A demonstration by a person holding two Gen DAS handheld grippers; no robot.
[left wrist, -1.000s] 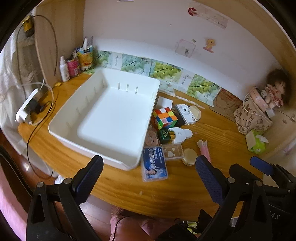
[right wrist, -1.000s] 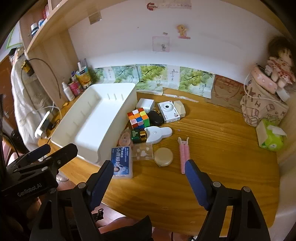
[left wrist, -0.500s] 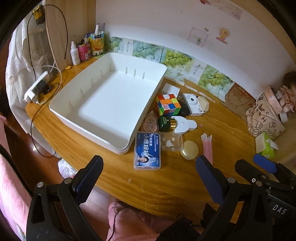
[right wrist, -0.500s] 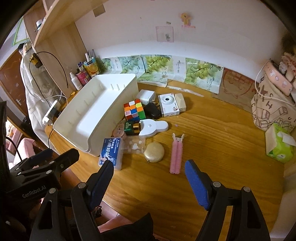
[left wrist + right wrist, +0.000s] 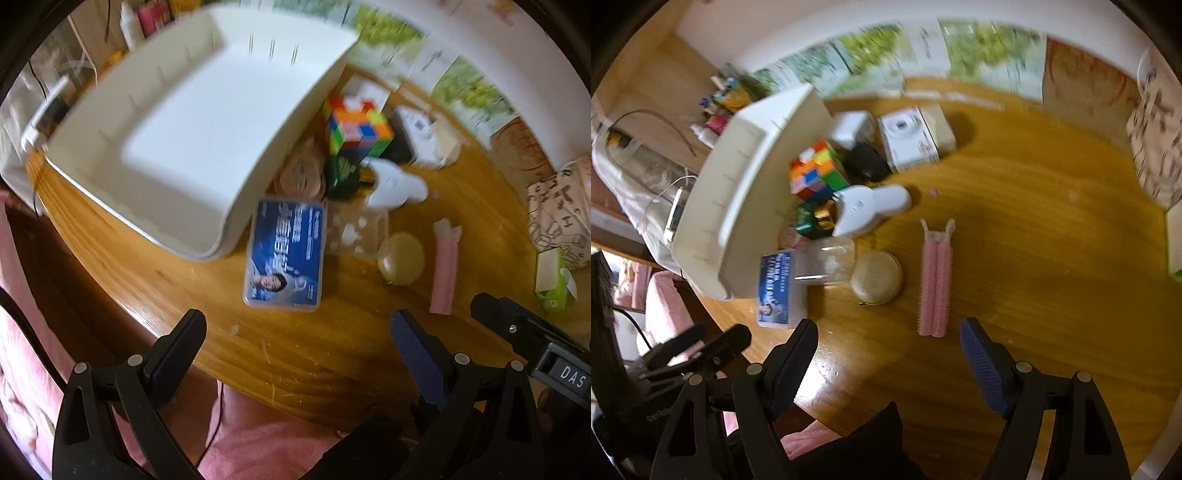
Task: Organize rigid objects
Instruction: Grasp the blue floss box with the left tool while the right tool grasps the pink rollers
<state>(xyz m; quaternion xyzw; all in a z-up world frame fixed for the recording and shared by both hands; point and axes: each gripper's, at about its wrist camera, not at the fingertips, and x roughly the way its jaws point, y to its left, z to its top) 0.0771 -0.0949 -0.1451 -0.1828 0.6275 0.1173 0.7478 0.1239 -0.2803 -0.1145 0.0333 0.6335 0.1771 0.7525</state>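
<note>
Just right of the big empty white plastic tray on the wooden counter, blue-labelled flat case, colourful puzzle cube and pink hair-roller pair wait clustered for sorting, left hand-held gripper and right hand-held gripper both wide open, empty, poised above.

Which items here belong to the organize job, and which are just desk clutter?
Job: white tray; puzzle cube; blue card case; clear box; gold compact; pink clip; white camera; left gripper and right gripper, both open and empty.

Clutter: bottles; tissue pack; patterned bag; cables.
</note>
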